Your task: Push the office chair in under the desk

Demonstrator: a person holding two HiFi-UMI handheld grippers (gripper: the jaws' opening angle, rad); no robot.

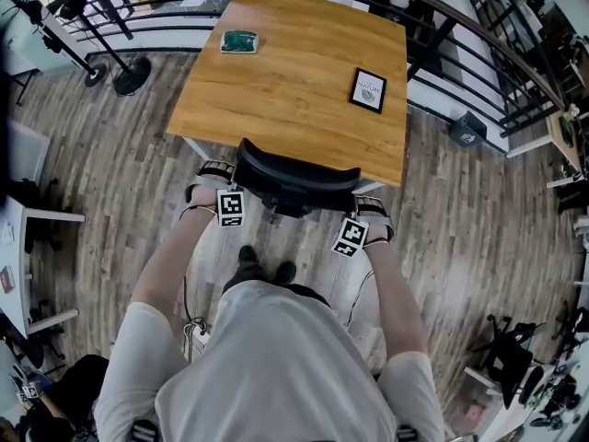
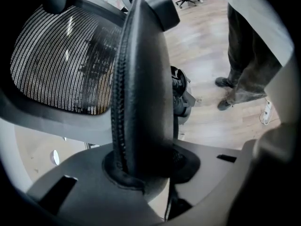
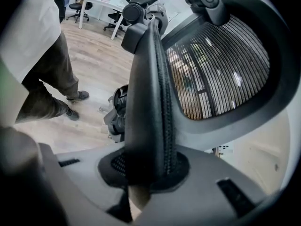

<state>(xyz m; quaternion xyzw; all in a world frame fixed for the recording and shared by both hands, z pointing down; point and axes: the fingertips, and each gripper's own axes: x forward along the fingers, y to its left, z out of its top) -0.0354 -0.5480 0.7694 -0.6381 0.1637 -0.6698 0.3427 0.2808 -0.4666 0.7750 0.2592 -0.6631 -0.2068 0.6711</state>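
- Black office chair point(image 1: 296, 180), mesh back on a curved plastic frame: it stands on the grey-brown plank floor point(image 1: 460, 201) at the near edge of the desk. The top of its back overlaps that edge in the head view. The seat is hidden beneath the back and the desk top.
- Light-brown wooden desk point(image 1: 294, 81), rectangular top: it carries a small green pad point(image 1: 239, 41) towards the far left and a black-framed card point(image 1: 369, 89) at the right. A dark metal railing point(image 1: 479, 35) runs behind it.
- Left gripper point(image 2: 141, 173): jaws narrow, clamped on the left armrest pad point(image 2: 141, 79), a black stitched cushion seen edge-on.
- Right gripper point(image 3: 149, 173): jaws narrow too, gripping the right armrest pad point(image 3: 148, 93) in the same way.
- Step in hand: the push itself, judged well along, since the chair already sits against the desk front.
- Next move calls for even forward pressure through both armrests, keeping the chair square to the desk.
- Caution: the armrests may catch on the desk edge, so their clearance needs watching before either grip is let go.
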